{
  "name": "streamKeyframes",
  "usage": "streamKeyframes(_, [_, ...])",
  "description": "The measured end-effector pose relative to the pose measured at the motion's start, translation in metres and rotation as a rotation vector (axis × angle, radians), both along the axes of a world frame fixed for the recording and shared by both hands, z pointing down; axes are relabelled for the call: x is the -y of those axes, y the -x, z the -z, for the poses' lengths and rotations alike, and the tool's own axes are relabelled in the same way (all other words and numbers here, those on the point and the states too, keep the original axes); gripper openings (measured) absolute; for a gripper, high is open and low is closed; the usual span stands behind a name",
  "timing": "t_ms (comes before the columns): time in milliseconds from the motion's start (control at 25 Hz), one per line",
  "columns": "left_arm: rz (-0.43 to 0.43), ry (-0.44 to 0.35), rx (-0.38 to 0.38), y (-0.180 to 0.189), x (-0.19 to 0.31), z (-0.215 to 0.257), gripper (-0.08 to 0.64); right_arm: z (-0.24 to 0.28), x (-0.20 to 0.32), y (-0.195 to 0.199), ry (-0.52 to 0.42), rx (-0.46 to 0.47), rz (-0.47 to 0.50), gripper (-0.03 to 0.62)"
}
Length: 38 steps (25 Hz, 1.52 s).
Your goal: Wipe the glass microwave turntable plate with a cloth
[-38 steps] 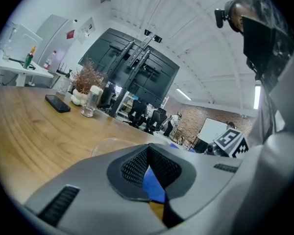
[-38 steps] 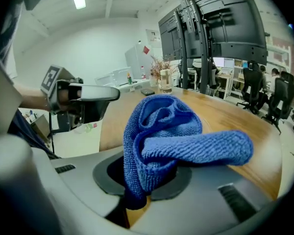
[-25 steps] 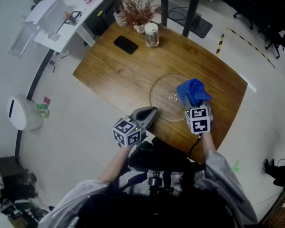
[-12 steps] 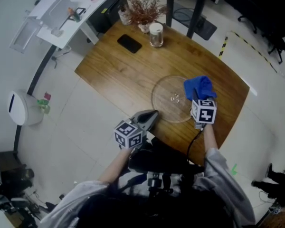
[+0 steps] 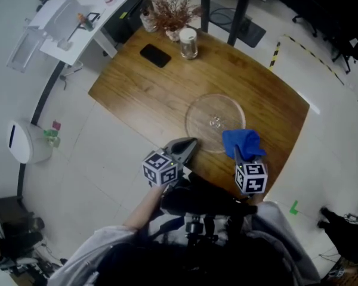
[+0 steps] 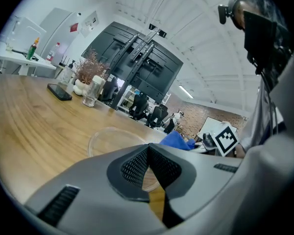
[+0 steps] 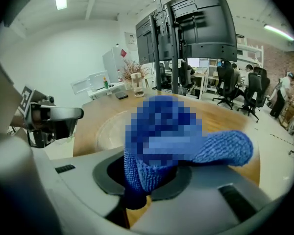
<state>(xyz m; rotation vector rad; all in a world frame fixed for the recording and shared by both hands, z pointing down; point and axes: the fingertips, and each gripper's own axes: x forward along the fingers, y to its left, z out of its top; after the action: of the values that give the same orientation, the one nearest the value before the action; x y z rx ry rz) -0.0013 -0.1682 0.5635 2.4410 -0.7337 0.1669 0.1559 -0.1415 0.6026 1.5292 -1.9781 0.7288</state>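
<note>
The clear glass turntable plate [image 5: 215, 123] lies flat on the wooden table [image 5: 149, 88]; it also shows in the left gripper view as a round plate [image 6: 112, 138] and in the right gripper view as a pale disc [image 7: 110, 126]. My right gripper [image 5: 238, 152] is shut on a blue cloth [image 5: 241, 142], held just off the plate's near right rim. The cloth [image 7: 152, 168] bulges out of the jaws. My left gripper [image 5: 188, 145] is shut and holds nothing, at the table's near edge, left of the plate.
At the table's far side stand a glass jar [image 5: 188, 43], a dried plant in a vase [image 5: 172, 14] and a black phone [image 5: 155, 55]. A white side table [image 5: 77, 22] stands off the far left. The table's near edge runs by both grippers.
My right gripper has drawn the blue cloth back toward me, from over the plate's right side to its near right rim. The left gripper has stayed put.
</note>
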Motion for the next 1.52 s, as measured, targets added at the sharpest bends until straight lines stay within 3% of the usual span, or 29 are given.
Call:
streamKeyframes(360, [-0.007, 0.004, 0.001, -0.003, -0.005, -0.001, 0.0, 0.0, -0.044, 0.008, 0.042, 0.049, -0.023, 0.081])
streamKeyframes(680, [0.015, -0.005, 0.007, 0.009, -0.012, -0.001, 0.0, 0.024, -0.011, -0.037, -0.076, -0.081, -0.125, 0.081])
streamKeyframes(840, [0.019, -0.004, 0.009, 0.014, -0.016, 0.0, 0.0, 0.014, -0.002, -0.044, -0.042, -0.117, -0.148, 0.081])
streamKeyframes(1000, [0.023, -0.005, 0.008, 0.018, -0.023, 0.001, 0.0, 0.012, -0.013, -0.03, -0.026, -0.165, -0.099, 0.081])
streamKeyframes(1280, [0.024, -0.017, 0.007, 0.026, -0.033, 0.004, 0.0, 0.007, -0.043, -0.007, -0.013, -0.126, -0.072, 0.08])
streamKeyframes(1520, [0.008, -0.033, 0.003, 0.027, -0.049, 0.007, 0.0, 0.034, -0.054, -0.005, -0.119, 0.057, -0.191, 0.081])
